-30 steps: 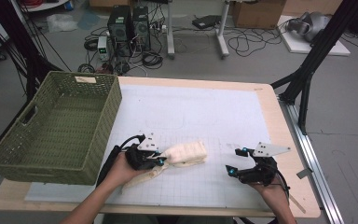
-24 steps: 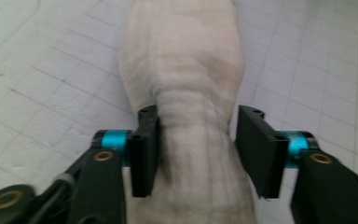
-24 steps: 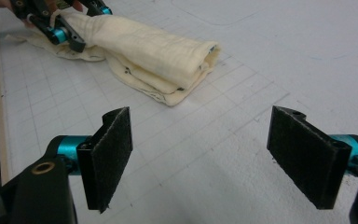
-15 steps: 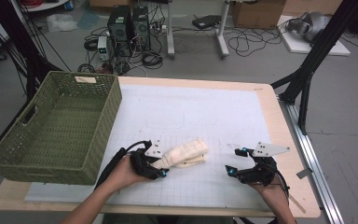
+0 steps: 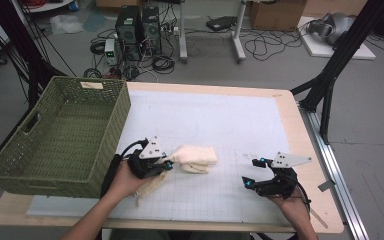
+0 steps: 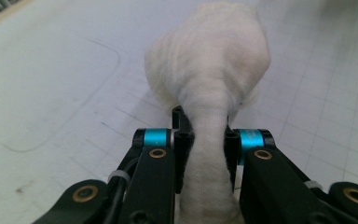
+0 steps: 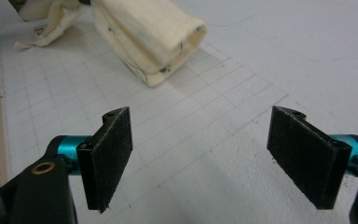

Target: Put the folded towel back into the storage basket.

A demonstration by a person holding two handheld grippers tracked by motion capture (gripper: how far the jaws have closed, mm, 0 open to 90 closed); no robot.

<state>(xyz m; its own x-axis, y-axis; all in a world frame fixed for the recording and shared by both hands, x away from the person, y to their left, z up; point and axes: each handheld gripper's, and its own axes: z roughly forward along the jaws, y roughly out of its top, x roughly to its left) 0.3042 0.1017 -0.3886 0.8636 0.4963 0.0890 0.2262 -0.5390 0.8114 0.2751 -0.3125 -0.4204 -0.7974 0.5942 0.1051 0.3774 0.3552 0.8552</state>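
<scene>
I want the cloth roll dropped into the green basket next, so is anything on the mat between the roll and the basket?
Nothing visible does. The left gripper is shut on the cloth roll, and the green basket stands just to its left with its open top unobstructed; only the near wall must be cleared.

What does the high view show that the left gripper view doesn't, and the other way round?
High view alone: the green woven basket at the table's left, the right gripper with jaws wide open over the white gridded mat, and both forearms. Left gripper view alone: the close-up grip, both black pads pinching a narrow neck of the cream cloth bundle, after the jaws have just been closing. Shared: the left gripper, the cloth and the mat.
</scene>
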